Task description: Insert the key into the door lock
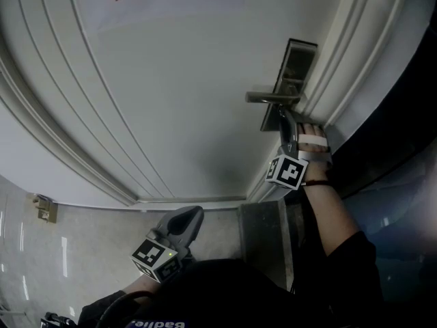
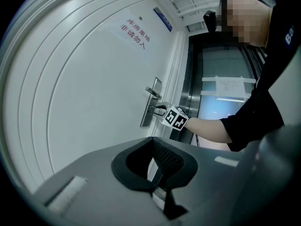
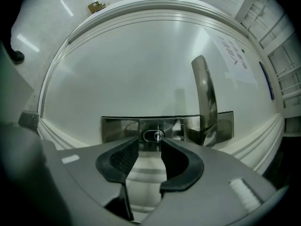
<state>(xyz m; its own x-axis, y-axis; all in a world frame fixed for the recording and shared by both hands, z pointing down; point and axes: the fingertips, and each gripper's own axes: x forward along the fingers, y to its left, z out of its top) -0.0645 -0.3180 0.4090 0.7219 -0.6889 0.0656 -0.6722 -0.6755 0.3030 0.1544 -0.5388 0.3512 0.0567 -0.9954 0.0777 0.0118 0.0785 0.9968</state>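
My right gripper (image 3: 150, 142) is pressed up close to the door (image 1: 171, 101), pointing level at the dark metal lock plate (image 3: 117, 128) on the door's right edge. Its jaws stand released, with the two black pads well apart and nothing pinched between them. Just beyond the tips, in line with the gap, the key (image 3: 158, 135) sits in the lock cylinder (image 3: 149, 135). Only a small bright bit of it shows, so I cannot tell how deep it goes. My pads do not touch it. The handle (image 1: 273, 98) juts out to the left just above my tips.

My left gripper (image 2: 151, 142) hangs low and near my body, well apart from the lock and over the pale floor (image 1: 89, 231). Its jaws are clenched together on nothing, and they aim towards the door. A sign (image 2: 136, 32) with red lettering is stuck higher up on the door (too small for me to read).
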